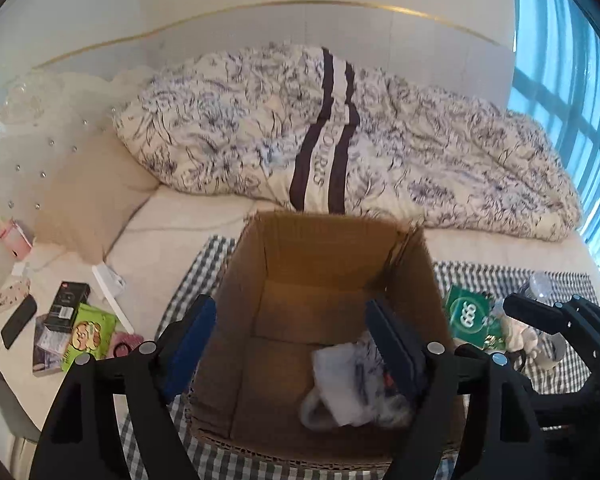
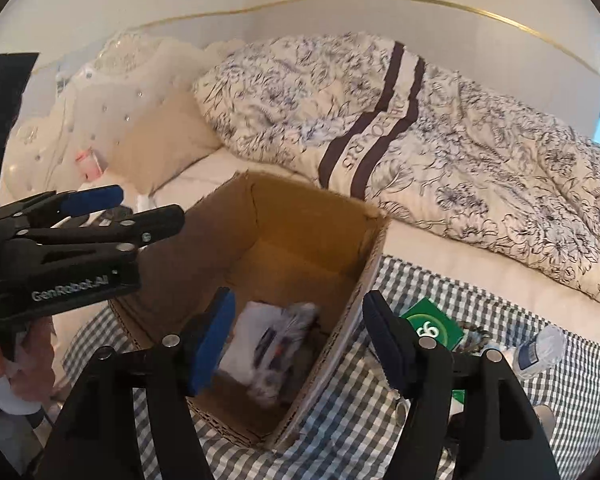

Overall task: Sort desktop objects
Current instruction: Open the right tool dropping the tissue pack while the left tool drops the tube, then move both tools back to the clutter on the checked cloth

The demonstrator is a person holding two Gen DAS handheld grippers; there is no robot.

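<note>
Both my left gripper (image 1: 290,344) and right gripper (image 2: 300,344) gape wide and empty over the cardboard box (image 1: 332,248), one white bundle (image 1: 352,384) sorted in, green packet (image 1: 468,316) and bottle (image 2: 540,350) waiting right.

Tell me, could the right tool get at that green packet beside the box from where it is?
Probably yes. The right tool is open and empty, and the green packet lies in the open on the checked cloth, just outside the box wall, with nothing on top.
</note>
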